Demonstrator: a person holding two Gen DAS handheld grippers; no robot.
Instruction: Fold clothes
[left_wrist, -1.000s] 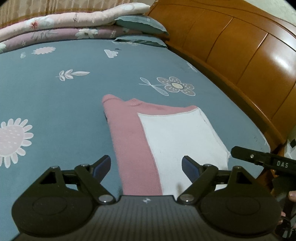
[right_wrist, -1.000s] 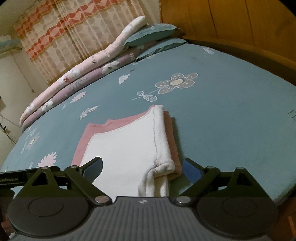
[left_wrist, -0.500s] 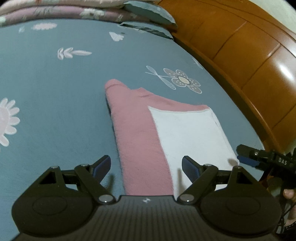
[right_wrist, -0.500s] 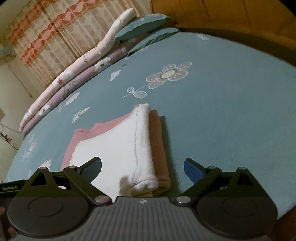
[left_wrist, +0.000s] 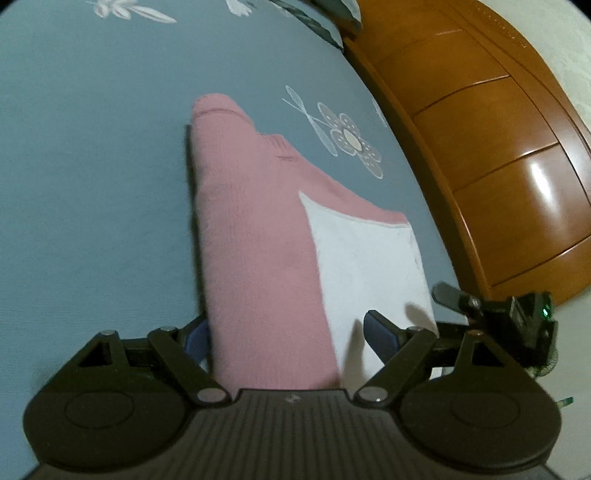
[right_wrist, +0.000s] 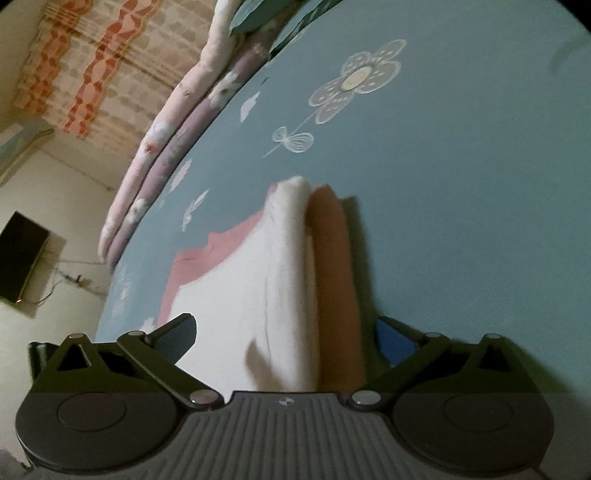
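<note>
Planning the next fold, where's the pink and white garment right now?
The pink and white garment lies flat on the blue floral bedsheet, between both open tongs, near the wooden headboard.

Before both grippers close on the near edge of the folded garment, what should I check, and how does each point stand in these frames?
1. Left gripper open: ok.
2. Right gripper open: ok.
3. Garment near edge between left fingers: ok.
4. Same edge between right fingers: ok.
5. Fingers under all layers: cannot tell, the edge is hidden by the gripper bodies.
6. Garment flat on the bedsheet, sides folded in: ok.
</note>
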